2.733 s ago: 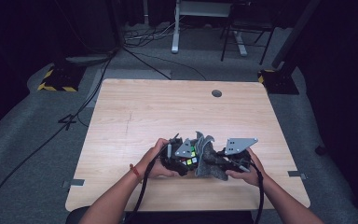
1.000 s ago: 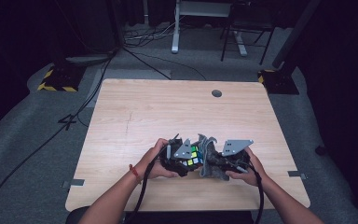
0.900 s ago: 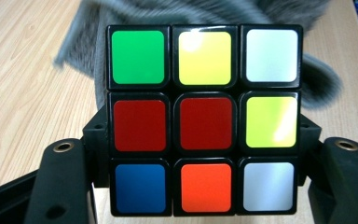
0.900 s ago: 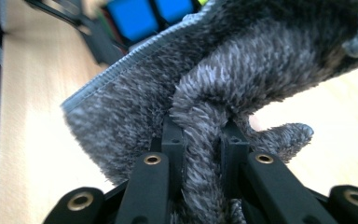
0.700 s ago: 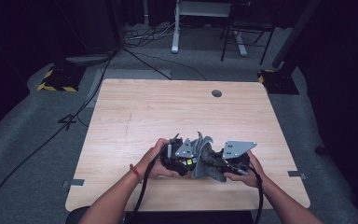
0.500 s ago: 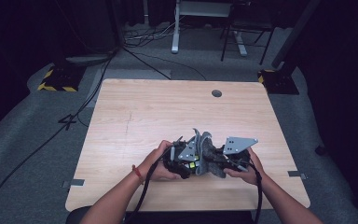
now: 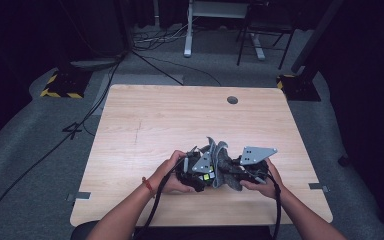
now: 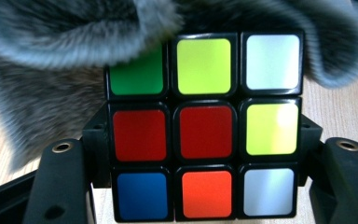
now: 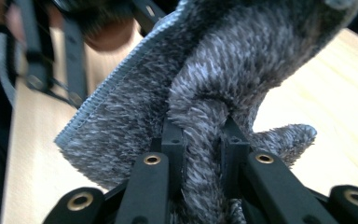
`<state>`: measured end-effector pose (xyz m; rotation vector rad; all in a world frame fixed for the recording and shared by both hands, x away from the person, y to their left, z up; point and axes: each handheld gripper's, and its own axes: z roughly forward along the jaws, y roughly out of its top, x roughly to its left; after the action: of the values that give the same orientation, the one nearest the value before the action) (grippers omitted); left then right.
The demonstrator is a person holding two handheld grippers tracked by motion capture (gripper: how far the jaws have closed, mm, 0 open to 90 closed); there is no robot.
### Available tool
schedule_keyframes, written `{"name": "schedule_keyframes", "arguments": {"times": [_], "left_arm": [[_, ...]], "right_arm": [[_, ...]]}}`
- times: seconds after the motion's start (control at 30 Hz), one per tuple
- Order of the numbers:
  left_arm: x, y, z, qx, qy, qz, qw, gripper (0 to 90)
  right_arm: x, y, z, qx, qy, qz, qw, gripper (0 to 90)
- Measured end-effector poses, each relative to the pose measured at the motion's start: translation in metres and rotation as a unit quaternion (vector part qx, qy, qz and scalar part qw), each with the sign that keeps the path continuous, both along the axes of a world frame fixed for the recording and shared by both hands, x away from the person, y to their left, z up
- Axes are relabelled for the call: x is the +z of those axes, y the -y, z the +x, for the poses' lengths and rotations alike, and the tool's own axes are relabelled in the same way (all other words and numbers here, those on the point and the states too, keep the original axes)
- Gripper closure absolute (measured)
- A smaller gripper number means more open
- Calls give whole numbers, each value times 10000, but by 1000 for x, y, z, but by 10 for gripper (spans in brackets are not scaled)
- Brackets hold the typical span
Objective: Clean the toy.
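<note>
The Rubik's cube sits clamped between the jaws of my left tool, which press on its two sides; the face toward me reads green, yellow, white along the top, red, red, yellow across the middle, and blue, orange, white at the bottom. A grey fluffy cloth drapes over the cube's top left corner and hangs behind it. My right tool is pinched on a bunched fold of that same cloth, whose stitched edge runs up to the left. From above, the cube and cloth are near the front edge of the wooden surface, a little right of centre, with my left tool and right tool close together on either side of them.
</note>
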<state>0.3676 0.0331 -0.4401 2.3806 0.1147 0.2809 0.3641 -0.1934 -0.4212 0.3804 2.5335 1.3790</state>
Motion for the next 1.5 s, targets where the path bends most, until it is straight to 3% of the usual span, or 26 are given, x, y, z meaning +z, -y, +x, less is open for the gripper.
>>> {"name": "schedule_keyframes", "arguments": {"times": [0.2,0.37,0.5,0.6,0.73,0.87,1.0,1.03,1.23,1.5], "left_arm": [[-3,4,0,-29,-19,48,10000,328],[-3,2,2,20,35,43,10000,330],[1,-5,4,93,5,-103,9999,332],[5,-10,3,158,48,-206,9997,332],[9,-17,4,80,-4,-457,9989,332],[15,-20,2,-11,-28,-740,9973,333],[14,-20,3,-35,-92,-825,9965,332],[14,-20,3,-55,-88,-799,9968,330],[10,-18,3,-11,32,-567,9984,329],[4,-10,1,-54,42,-316,9995,328]], "right_arm": [[4,-4,-3,186,-120,281,9994,774],[5,-4,-6,281,-165,288,9991,774],[2,2,-9,300,-203,72,9993,774],[-6,10,-2,174,-410,-19,9990,774],[-19,15,10,-56,-538,-281,9981,775],[-26,13,13,-60,-634,-397,9972,775],[-24,11,11,139,-687,-105,9975,775],[-23,11,10,237,-751,55,9969,775],[-15,13,6,303,-595,382,9970,775],[-4,10,-1,477,-376,587,9964,775]]}}
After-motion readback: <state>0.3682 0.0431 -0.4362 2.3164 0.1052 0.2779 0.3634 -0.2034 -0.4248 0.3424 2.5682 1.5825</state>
